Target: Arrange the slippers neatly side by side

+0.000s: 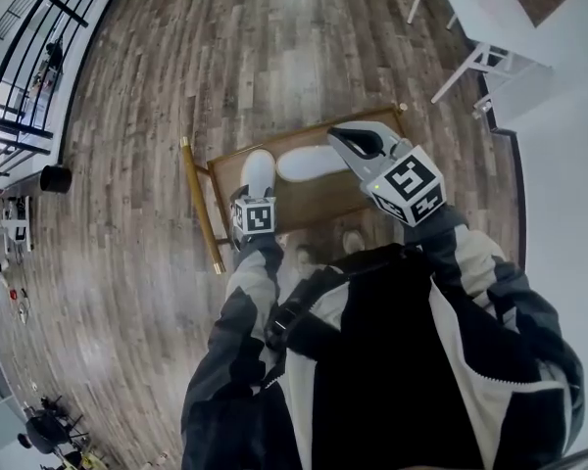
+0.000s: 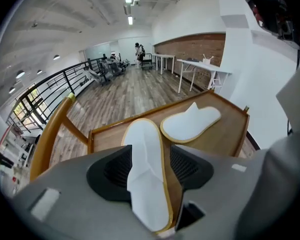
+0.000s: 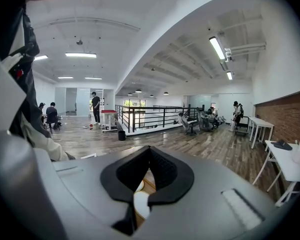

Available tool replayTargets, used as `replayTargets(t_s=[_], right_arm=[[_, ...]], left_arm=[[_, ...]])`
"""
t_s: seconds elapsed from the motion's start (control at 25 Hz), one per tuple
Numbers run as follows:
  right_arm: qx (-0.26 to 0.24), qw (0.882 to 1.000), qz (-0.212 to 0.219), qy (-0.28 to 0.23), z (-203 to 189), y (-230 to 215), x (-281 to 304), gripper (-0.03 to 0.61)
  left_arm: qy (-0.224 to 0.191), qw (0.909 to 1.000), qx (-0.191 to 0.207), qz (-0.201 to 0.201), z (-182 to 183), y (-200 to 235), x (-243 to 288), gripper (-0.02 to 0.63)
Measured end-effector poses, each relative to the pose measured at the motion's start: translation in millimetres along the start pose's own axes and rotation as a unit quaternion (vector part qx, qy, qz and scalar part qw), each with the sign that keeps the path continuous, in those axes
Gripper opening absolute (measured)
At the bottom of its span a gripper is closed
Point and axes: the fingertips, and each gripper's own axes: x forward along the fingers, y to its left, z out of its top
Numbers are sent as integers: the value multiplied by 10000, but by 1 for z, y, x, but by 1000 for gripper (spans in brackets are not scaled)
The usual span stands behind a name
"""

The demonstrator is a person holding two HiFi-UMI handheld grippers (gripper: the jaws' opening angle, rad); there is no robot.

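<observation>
Head view: person stands over a low wooden tray (image 1: 304, 135) with a raised rim, set on a plank floor (image 1: 127, 213). Both slippers lie inside the tray, white soles with a tan edge. The near slipper (image 2: 145, 144) runs lengthwise away from the person on the tray's left part. The far slipper (image 2: 190, 124) lies at an angle across the far right part, so the pair is not parallel. Its end sits just beside the far end of the near one; whether the two edges touch cannot be told. The left gripper (image 2: 150, 171) points steeply down over the near slipper with its jaws spread wide. That slipper lies in the gap between them, and clear space shows on either side, so the pads are not pressing on it. The right gripper (image 3: 149, 156) is held higher, above the tray's right part and over the far slipper in the head view, aimed close to level into the room. Its jaws are brought together with nothing between them. White tables (image 1: 480, 27) stand well apart on the far right.
</observation>
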Motion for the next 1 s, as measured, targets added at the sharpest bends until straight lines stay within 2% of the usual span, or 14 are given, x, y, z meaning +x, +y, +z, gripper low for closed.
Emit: replayTargets(t_s=[0.24,0.4,0.44,0.48,0.72,1.0], right_arm=[[222,9996,-170,5,-6,-13,-17,3],[170,9994,-304,55,-12,-18,-25,3],[192,9993,-322,63,-14,-19,-27,3],[214,9992,-337,65,-15,-19,-29,3],[267,9988,-407,20,-14,-26,-35,3],[227,9994,-259,-17,-14,-19,-32,3]], left_arm=[[522,9984,176,-145,-17,-3,32,229],[661,9975,217,-127,-17,-2,41,217],[686,9974,205,-59,-18,0,43,194],[707,9973,172,1,-19,2,44,24],[663,9978,23,31,-14,8,44,26],[510,9984,-222,24,-11,6,36,26]])
